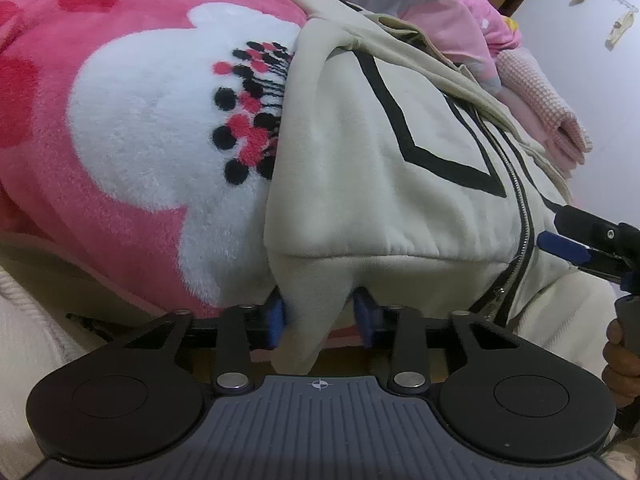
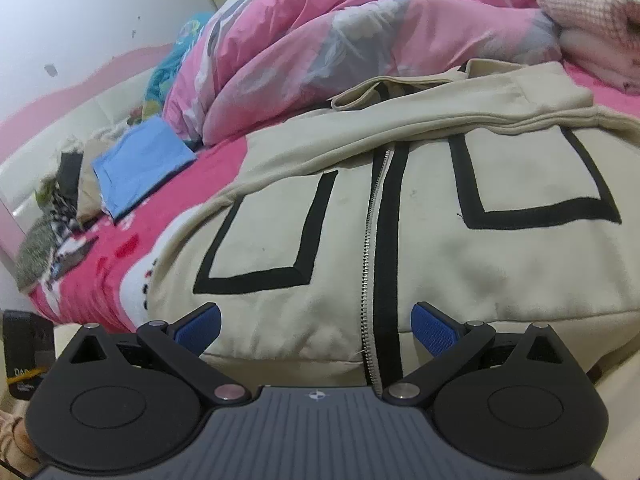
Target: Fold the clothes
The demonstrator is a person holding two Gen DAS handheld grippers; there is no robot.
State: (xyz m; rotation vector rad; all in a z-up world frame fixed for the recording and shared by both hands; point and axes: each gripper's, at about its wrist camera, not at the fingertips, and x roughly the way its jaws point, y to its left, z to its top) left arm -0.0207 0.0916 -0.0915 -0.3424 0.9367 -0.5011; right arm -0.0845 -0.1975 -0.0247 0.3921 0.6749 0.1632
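On bed, over pink blanket (image 1: 132, 128): cream zip jacket (image 1: 360, 152), hem corner pinched in left gripper (image 1: 320, 320); right gripper (image 2: 316, 326) wide open, empty, over zipper; likely mid-fold, next securing opposite hem.

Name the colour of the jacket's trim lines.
Black, on the cream jacket; clearest in the right wrist view.

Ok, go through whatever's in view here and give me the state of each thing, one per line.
Cream jacket: laid flat on the bed, front up.
Zipper: closed as far as visible.
Left claw: shut on the jacket's hem.
Right claw: open, hovering over the hem at the zipper.
Pink quilt: bunched up, unfolded.
Blue cloth: folded flat.
Pink knit: folded.
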